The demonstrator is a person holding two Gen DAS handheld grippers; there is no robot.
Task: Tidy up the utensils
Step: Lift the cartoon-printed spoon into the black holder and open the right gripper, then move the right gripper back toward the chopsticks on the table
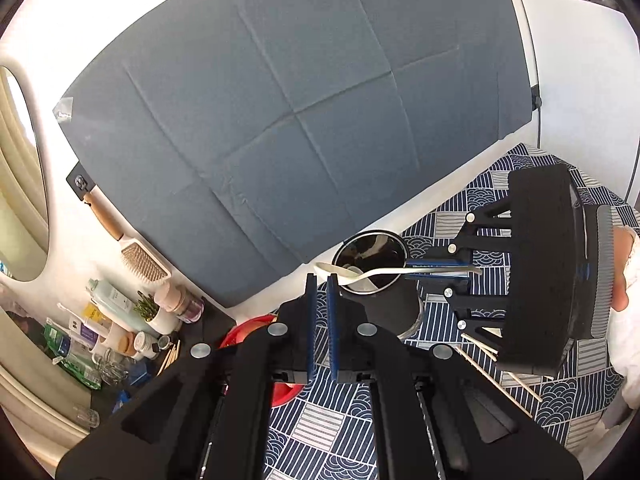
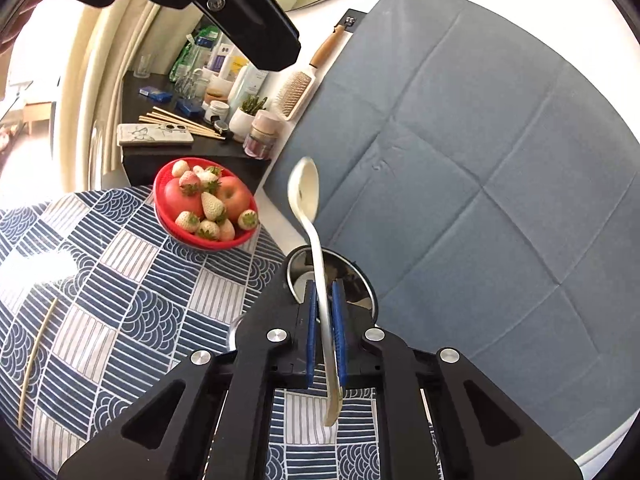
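My right gripper (image 2: 325, 288) is shut on the handle of a cream-white spoon (image 2: 305, 188), held level over the mouth of a black utensil cup (image 2: 362, 286) on the patterned tablecloth. In the left wrist view the right gripper (image 1: 412, 270) comes in from the right, with the spoon (image 1: 352, 274) across the cup (image 1: 372, 252). My left gripper (image 1: 321, 278) is nearly shut with nothing between its pads, just left of the cup. Wooden chopsticks (image 1: 500, 368) lie on the cloth under the right gripper. Another chopstick (image 2: 36, 352) lies at the left.
A red bowl of strawberries and an apple (image 2: 206, 204) stands beside the cup. A black shelf (image 2: 160, 148) holds bottles, chopsticks and a phone. A hairbrush (image 2: 298, 88) hangs on the wall. A grey-blue sheet (image 1: 280, 100) covers the wall behind.
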